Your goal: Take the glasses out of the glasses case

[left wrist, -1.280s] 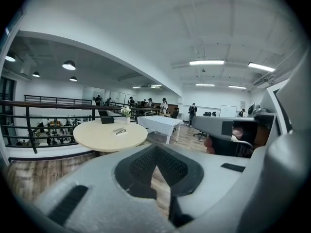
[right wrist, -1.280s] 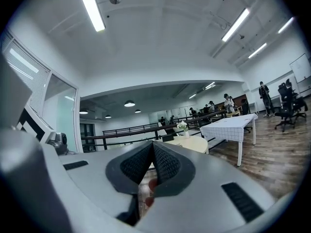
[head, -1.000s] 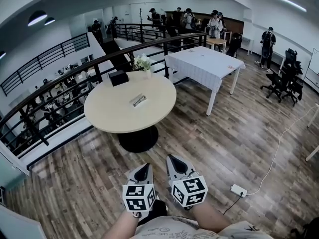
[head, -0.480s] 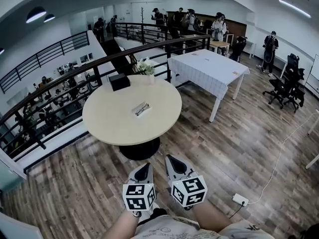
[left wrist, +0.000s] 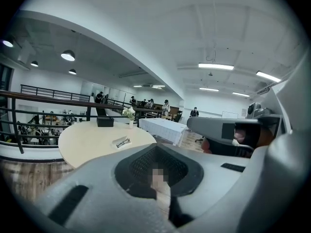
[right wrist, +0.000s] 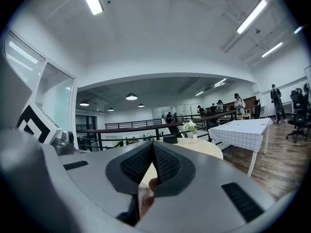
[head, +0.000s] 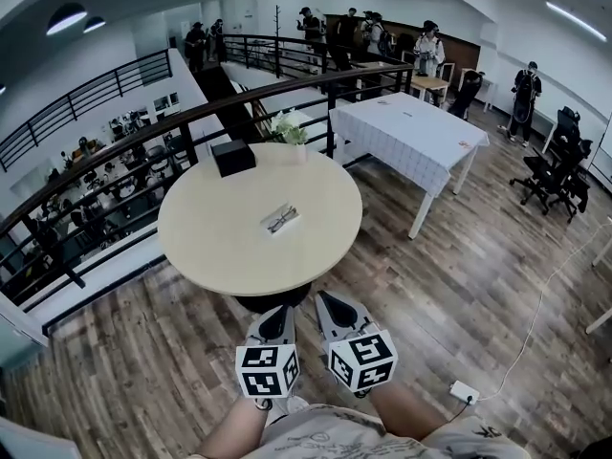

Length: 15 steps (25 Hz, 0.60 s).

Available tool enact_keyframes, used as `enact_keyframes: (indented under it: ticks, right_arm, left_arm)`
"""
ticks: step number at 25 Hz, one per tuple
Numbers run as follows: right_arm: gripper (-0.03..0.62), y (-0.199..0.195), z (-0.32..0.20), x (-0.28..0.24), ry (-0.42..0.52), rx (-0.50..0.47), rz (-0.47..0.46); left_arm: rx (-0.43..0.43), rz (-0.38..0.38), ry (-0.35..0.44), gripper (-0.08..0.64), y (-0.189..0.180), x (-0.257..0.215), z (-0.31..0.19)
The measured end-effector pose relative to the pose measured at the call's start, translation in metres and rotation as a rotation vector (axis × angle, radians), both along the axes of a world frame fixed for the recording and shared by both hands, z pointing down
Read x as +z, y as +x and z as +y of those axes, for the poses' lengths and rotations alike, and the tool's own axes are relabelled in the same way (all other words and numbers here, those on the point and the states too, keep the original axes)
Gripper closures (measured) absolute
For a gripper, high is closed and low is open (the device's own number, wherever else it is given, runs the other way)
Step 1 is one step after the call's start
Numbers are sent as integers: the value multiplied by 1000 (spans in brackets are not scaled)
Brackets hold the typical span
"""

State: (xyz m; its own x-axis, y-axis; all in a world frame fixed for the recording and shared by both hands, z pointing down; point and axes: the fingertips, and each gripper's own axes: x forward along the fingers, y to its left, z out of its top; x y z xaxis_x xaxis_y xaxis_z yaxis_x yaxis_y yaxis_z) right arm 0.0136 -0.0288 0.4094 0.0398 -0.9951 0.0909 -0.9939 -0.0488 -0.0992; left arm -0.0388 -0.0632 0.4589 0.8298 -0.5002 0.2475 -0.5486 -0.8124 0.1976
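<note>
— Wood planks run under you, with a black railing [head: 96, 175] on your left and a round table [head: 210, 247] ahead. What on that table reads clearly?
— Little. A black box [head: 232, 157] sits at its far edge, with a vase of flowers [head: 290, 130] just to its right. The glasses case [head: 293, 211] lies near the table's middle, too small to tell how its lid stands. The glasses [head: 278, 222] show only as a dark squiggle on it.
— Which way does the case lie?
— Its long axis runs from near left to far right in your head view. Which end is the front cannot be told.
— And your grippers?
— Your left gripper [head: 275, 321] is clenched, its pads meeting at the tips with nothing between them. Your right gripper [head: 328, 306] is likewise closed and empty. Both hang low by your body, well apart from the case, and your forearms are cut off at the bottom edge.
</note>
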Motion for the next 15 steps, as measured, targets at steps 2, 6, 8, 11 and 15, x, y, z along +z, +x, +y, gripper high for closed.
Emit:
enact_keyframes:
  ticks: [2,6,8,11,15]
  right_arm:
    - [577,5,-15,1,-6,-8,8]
    - [577,1,-40,1,-19,-27,16]
    - [577,-3,-49,0,-28,-39,15]
    - [577,-6,-67,5,-41,-57,10]
    - [577,-6,-98,14,-55,-80,8]
  left_arm:
    - [-4,8,-7,552,6,2,-15]
    - [-26,23,-16,552,1,0,-37]
    - [-39,24,-23,552,-5,0,-45]
    - [-64,25,-40,552,-13,5,-60]
    - [-94,28,-52,552,-17,13,-89]
